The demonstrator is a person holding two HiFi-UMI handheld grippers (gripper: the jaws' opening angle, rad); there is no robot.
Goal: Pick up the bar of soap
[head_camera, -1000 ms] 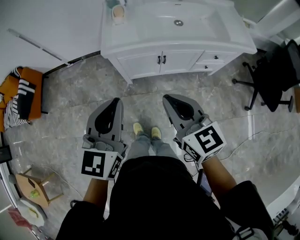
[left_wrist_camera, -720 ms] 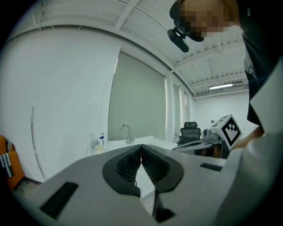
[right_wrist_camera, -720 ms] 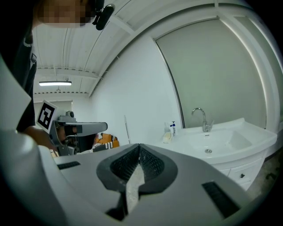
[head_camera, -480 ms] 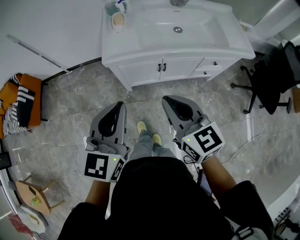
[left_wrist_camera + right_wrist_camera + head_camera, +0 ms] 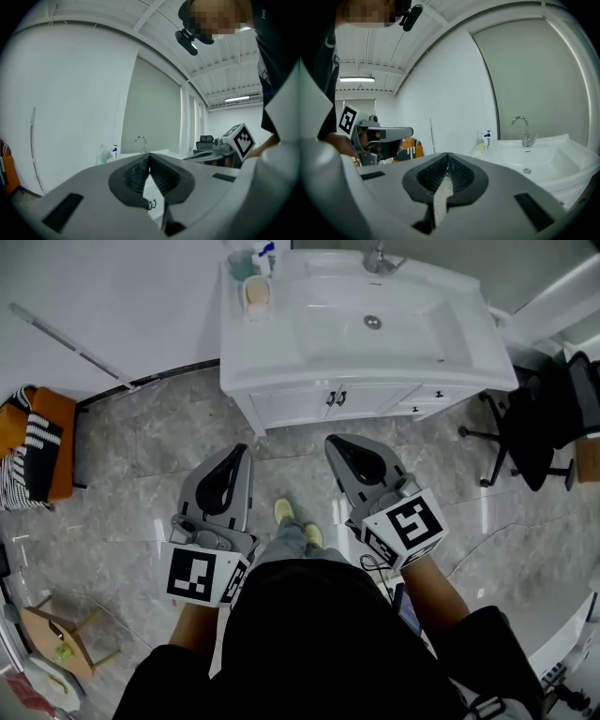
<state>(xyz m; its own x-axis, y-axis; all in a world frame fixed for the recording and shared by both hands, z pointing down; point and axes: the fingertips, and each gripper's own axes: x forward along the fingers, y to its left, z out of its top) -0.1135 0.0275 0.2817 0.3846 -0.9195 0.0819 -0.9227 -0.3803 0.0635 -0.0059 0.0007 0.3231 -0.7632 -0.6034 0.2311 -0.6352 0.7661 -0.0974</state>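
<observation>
Soap (image 5: 256,293) is not yet within reach. Nearest, the left gripper (image 5: 238,452) and right gripper (image 5: 336,440) hang over the floor, jaws closed on nothing. Beyond, the vanity (image 5: 281,357) has drawn nearer, so the approach is under way. The soap lies at its back-left corner.

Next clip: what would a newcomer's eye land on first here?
The left gripper and right gripper stand out first, held side by side over the marble floor, fingers shut and empty. Ahead stands a white vanity, with what looks like the soap at its back left corner.
</observation>
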